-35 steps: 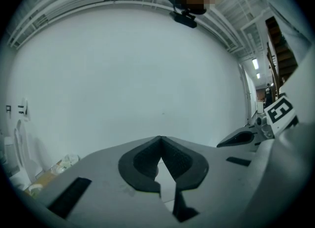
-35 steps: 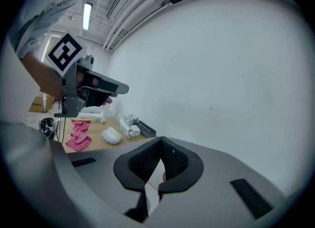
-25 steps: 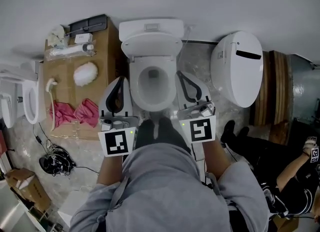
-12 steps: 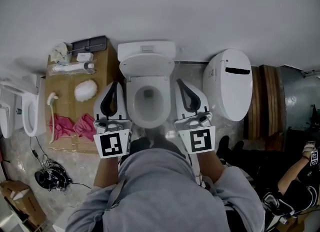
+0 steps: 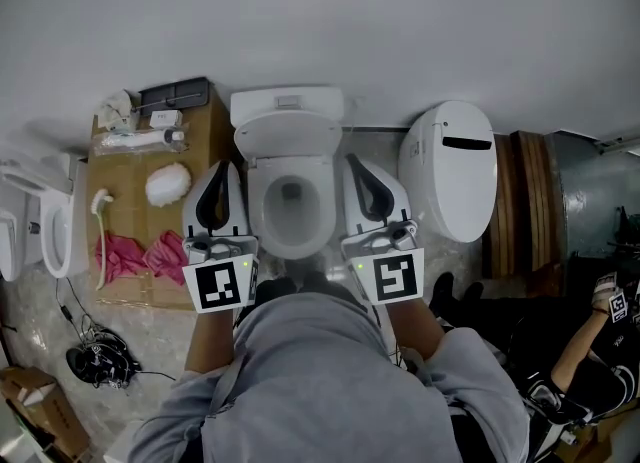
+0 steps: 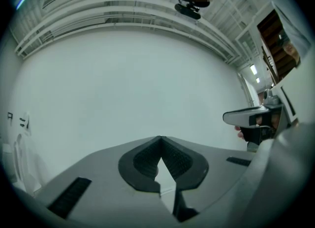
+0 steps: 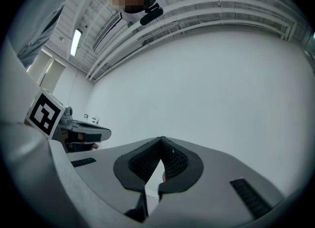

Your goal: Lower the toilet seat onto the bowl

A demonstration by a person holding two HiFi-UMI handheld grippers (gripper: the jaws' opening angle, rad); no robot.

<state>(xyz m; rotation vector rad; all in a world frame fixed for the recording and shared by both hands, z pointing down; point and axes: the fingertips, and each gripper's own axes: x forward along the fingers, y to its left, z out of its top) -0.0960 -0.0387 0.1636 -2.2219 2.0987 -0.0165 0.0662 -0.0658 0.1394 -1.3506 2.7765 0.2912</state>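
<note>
Head view, left claw (image 5: 223,171), right claw (image 5: 354,165), level

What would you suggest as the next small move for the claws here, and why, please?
Probably open the right claw and ease it forward toward the seat, which seems to stand raised against the tank. Both it and the left claw are shut and empty, flanking the bowl, pointing level at the wall and touching nothing, so the seat cannot come down yet.

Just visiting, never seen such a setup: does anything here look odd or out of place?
Yes. The middle toilet is flanked by a left toilet and a closed white unit at right; pink cloths lie crumpled on cardboard beside it, odd for one room.
</note>
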